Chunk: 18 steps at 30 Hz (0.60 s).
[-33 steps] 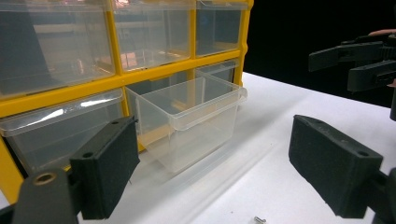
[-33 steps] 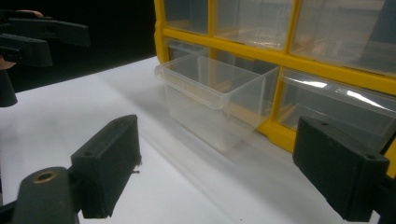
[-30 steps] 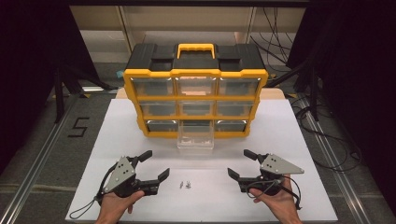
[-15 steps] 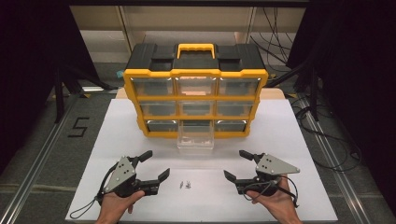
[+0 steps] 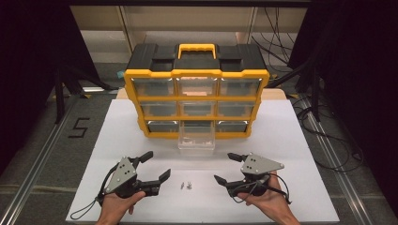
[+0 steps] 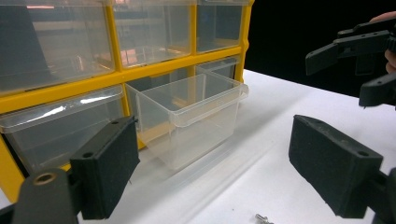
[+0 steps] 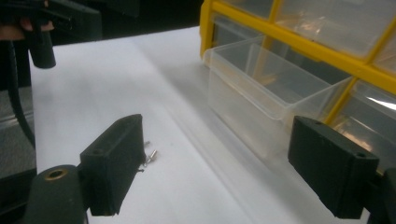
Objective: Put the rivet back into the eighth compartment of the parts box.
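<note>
White tabletop (image 5: 300, 140). Yellow-and-black organizer (image 5: 196, 89) stands at the middle of the far edge, three rows of three clear drawers. Bottom-centre drawer (image 5: 196, 139) is pulled out toward the near edge, its front resting over the tabletop; contents too faint to tell.

Screws (image 5: 186, 185): a small loose cluster of metal bits lying on the tabletop near the middle of the near edge, well apart from the open drawer. Nothing touches them.

Left gripper (image 5: 156, 167): held in the person's left hand (image 5: 118, 207) by the near-left part of the tabletop, jaws spread wide, nothing between them. It points toward the screws, stopping just beside them. In the left gripper view both black jaws stand far apart, the drawer (image 6: 191, 112) showing between them and one screw (image 6: 263, 218) at the bottom edge.

Right gripper (image 5: 228, 167): held in the right hand (image 5: 267, 201) at the near-right part, jaws also parted and empty, tips aimed left toward the screws, near but apart. In the right gripper view the screws (image 7: 150, 155) lie just beside the left-hand jaw, the drawer (image 7: 261, 88) behind.

The two grippers face each other across the screws.
</note>
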Each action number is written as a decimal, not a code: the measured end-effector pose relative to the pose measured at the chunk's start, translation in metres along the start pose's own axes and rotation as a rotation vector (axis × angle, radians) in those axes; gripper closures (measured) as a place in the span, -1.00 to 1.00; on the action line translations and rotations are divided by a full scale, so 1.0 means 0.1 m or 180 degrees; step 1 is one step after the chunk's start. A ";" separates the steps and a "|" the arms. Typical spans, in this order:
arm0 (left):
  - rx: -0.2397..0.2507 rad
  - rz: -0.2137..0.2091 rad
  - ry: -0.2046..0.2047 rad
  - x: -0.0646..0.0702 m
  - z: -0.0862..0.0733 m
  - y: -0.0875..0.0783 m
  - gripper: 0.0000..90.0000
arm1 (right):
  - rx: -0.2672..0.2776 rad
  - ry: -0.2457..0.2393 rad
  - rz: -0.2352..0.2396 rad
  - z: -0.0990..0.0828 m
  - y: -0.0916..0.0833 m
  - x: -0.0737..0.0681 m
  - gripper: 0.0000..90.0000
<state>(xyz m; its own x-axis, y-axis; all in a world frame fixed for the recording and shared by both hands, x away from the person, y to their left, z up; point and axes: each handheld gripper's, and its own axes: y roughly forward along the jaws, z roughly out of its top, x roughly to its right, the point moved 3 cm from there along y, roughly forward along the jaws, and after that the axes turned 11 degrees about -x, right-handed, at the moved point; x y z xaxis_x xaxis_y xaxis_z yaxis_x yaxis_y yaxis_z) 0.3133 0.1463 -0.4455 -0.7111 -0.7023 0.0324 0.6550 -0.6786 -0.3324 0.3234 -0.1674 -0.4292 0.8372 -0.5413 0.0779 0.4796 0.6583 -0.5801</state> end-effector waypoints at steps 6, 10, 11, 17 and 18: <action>0.0008 0.0004 0.0011 0.00 0.00 0.00 -0.64 | -0.0172 -0.0068 0.0067 0.04 0.08 -0.02 -0.54; 0.0006 0.0006 0.0007 -0.01 0.00 0.00 -0.64 | -0.0307 -0.0114 0.0105 0.07 0.15 -0.04 -0.53; 0.0010 0.0007 0.0005 -0.01 0.00 0.00 -0.64 | -0.0325 -0.0135 0.0117 0.08 0.17 -0.05 -0.52; -0.0010 0.0034 0.0013 -0.01 0.00 -0.01 -0.64 | -0.0659 -0.0273 0.0223 0.14 0.34 -0.12 -0.33; -0.0006 0.0035 0.0008 -0.01 0.00 -0.01 -0.64 | -0.0762 -0.0271 0.0290 0.16 0.39 -0.13 -0.27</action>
<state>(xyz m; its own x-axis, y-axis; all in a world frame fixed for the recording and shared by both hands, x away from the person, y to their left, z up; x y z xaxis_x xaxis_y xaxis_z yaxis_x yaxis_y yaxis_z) 0.3132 0.1477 -0.4447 -0.7045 -0.7092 0.0265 0.6623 -0.6705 -0.3345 0.3351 -0.1262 -0.4402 0.8981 -0.4327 0.0786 0.3339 0.5545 -0.7622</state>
